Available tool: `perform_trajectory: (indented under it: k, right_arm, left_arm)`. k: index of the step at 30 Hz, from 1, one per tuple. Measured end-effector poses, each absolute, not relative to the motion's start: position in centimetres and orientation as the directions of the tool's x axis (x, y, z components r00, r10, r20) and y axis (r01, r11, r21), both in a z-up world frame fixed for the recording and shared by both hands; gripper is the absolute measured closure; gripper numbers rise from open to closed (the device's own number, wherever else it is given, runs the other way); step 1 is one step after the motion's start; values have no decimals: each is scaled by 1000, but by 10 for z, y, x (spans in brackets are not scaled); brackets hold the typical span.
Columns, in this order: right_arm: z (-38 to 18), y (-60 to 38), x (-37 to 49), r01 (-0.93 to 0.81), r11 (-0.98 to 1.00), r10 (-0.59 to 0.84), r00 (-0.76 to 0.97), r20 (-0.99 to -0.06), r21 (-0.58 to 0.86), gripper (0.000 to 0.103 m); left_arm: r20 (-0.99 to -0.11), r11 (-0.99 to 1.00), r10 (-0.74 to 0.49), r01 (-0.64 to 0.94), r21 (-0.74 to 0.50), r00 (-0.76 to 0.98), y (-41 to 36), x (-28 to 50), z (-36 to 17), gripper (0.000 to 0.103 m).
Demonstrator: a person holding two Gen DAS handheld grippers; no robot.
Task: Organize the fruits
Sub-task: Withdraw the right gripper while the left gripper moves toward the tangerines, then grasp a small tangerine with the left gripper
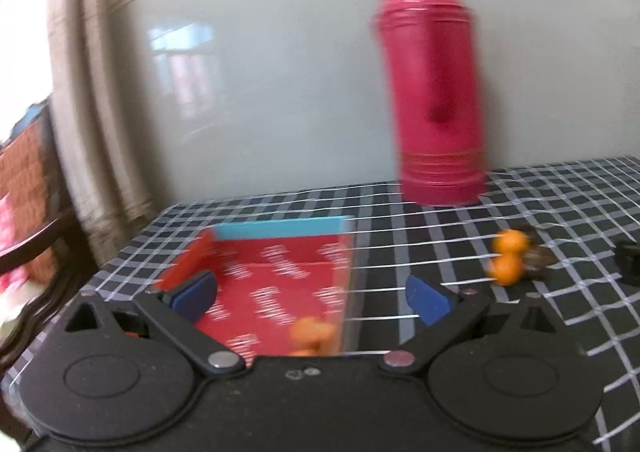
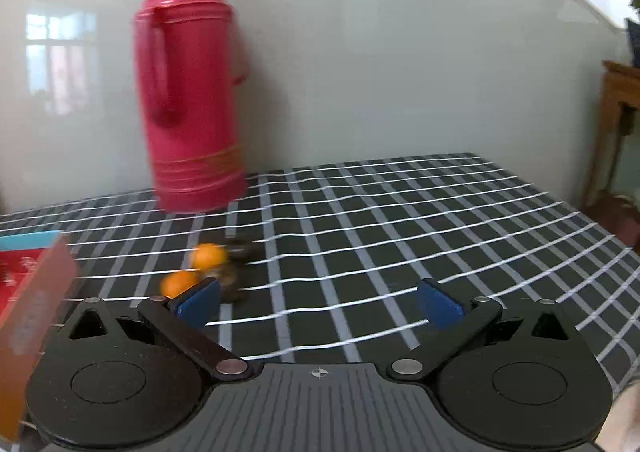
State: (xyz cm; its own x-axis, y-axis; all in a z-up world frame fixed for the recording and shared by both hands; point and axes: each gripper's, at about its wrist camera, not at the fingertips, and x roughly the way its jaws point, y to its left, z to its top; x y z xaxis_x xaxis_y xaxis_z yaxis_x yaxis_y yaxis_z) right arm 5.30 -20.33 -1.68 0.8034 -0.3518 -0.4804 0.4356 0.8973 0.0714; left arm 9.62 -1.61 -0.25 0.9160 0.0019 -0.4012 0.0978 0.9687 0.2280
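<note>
A red box [image 1: 276, 284] with a light blue far wall lies open on the checked tablecloth; small orange fruits [image 1: 312, 334] lie in its near right corner. My left gripper [image 1: 312, 298] hovers open over the box, nothing between its blue pads. Two more orange fruits [image 1: 507, 257] sit on the cloth to the right, beside something dark and blurred. In the right wrist view those two oranges [image 2: 208, 256] lie left of centre, one partly behind the left pad. My right gripper [image 2: 320, 302] stands wide open over bare cloth. The box's wall [image 2: 36, 292] shows at the left edge.
A tall pink thermos flask [image 1: 434, 92] [image 2: 192, 92] stands at the back of the table against a pale wall. A dark object [image 1: 628, 262] is at the right edge. Wooden furniture [image 2: 618, 112] stands beyond the table's right side. A chair and fabric lie off the table's left.
</note>
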Motion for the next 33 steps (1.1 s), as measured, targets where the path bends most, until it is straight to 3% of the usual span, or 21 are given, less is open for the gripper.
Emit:
perform_trajectory:
  k: [6,17,22,27,33]
  right_arm:
    - [-18,-222,40,507,861,-429,768,-475,42,0]
    - [-15,-248,25,552,831,-459,747,-482,64,0]
    - [-14,-252,26,546,833,-443,753,-487,86,0]
    - [-14,-253,27,526,843,-416,769,-486,110,0]
    - [-14,-257,27,518,844,-394,778,-490,143,0]
  left_arm:
    - [-426,933,-87,224,283,900,-66,97,-20,8]
    - [-456,908,-144,300,291,878,-105,112,-38,9]
    - [-475,904,-170,329,274,863,-116,123,-44,18]
    - [-478,897,-181,343,277,860,-124,128,-50,19]
    - [-513,893,-201,371,254,835,-133,142,-57,35]
